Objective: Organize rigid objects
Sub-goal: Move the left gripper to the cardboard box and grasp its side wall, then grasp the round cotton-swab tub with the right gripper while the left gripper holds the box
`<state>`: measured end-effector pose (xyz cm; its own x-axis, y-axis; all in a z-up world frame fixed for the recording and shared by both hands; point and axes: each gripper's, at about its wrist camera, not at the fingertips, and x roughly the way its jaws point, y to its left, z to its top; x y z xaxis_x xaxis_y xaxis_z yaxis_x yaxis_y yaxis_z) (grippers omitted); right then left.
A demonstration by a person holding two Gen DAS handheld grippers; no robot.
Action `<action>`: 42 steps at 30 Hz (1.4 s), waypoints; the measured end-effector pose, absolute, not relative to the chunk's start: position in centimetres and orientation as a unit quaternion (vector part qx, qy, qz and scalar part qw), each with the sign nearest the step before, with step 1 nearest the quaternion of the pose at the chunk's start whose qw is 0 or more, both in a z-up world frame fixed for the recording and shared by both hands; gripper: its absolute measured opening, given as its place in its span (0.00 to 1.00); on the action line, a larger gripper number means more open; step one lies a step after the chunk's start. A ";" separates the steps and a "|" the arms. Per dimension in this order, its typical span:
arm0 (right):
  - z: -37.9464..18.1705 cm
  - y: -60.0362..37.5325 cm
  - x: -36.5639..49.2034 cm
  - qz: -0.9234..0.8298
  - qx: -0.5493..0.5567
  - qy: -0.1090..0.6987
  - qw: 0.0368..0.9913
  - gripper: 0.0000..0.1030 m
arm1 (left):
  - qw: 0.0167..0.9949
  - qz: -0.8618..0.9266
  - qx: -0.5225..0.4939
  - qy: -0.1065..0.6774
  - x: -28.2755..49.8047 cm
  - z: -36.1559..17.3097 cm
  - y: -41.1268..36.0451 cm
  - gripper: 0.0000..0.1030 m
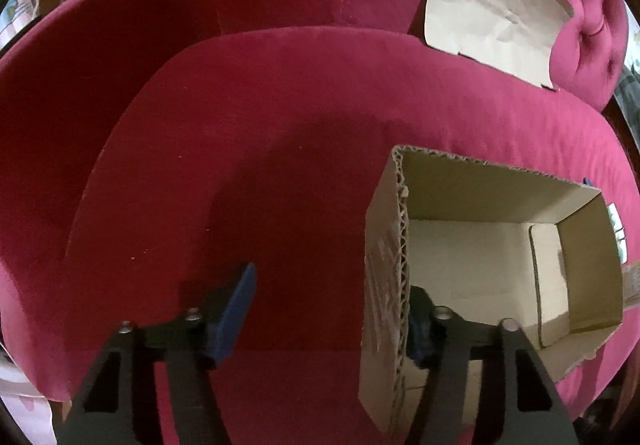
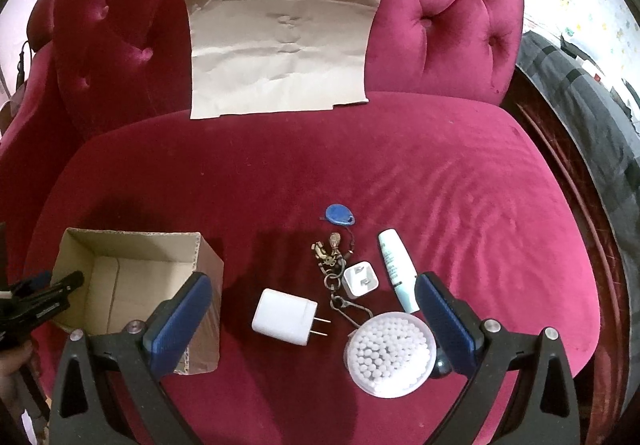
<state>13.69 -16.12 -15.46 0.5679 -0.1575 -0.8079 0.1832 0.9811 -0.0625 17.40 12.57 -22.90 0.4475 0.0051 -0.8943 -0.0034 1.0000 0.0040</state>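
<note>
**Kid:** Chair (image 2: 460,181) first, because it's the biggest thing, all soft and red! Why is that brown paper (image 2: 280,49) leaning on its back at twelve o'clock?

**Helper:** I can't tell why. Look at your cardboard box (image 2: 132,277) at nine o'clock instead. It is open on top, so you can drop things in.

**Kid:** My left gripper (image 1: 332,309) has one finger inside the box and one outside. Its wall is between them, not squeezed.

**Helper:** Yes. I think you will steady it. Your right gripper (image 2: 312,317) is wide apart over the cotton swab tub (image 2: 390,355), the white charger (image 2: 284,317) and the keys (image 2: 334,265).
</note>
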 end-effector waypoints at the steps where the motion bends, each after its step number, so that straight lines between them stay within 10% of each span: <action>1: -15.5 -16.1 13.7 -0.095 0.014 0.453 0.886 1.00 | 0.849 -0.001 -0.001 0.528 17.6 -23.1 12.5 0.57; 11: -16.1 -15.8 13.7 -0.089 0.003 0.456 0.886 1.00 | 0.839 -0.054 -0.009 0.541 18.0 -24.0 11.0 0.04; 42: -20.3 -21.3 11.5 -0.103 -0.018 0.519 0.848 1.00 | 0.844 -0.048 0.000 0.535 17.8 -24.3 10.7 0.03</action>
<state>11.53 -21.30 -20.35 0.4405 -0.1940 -0.8765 0.1558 0.9781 -0.1382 17.76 10.74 -24.31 0.4237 -0.0819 -0.9021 0.0812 0.9953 -0.0522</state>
